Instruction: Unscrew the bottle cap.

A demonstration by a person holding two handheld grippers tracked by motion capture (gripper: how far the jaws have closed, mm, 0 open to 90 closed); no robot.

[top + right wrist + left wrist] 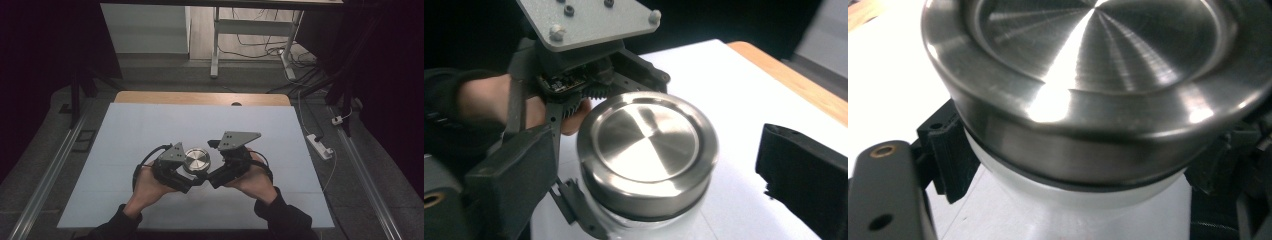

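Two grippers meet at one jar (196,162), near the table's (150,125) front edge. Jar stands upright, axis vertical, steel lid (647,145) up. Left gripper (187,182) is clamped on the white body just under the lid. Right gripper (212,179) has its jaws spread wide either side of the lid, not touching. My read: right closes on the lid next, then twists about that vertical axis.

1 jar (196,164) w/ 1 steel lid (647,145), 2 tongs: left (189,184), right (212,179).
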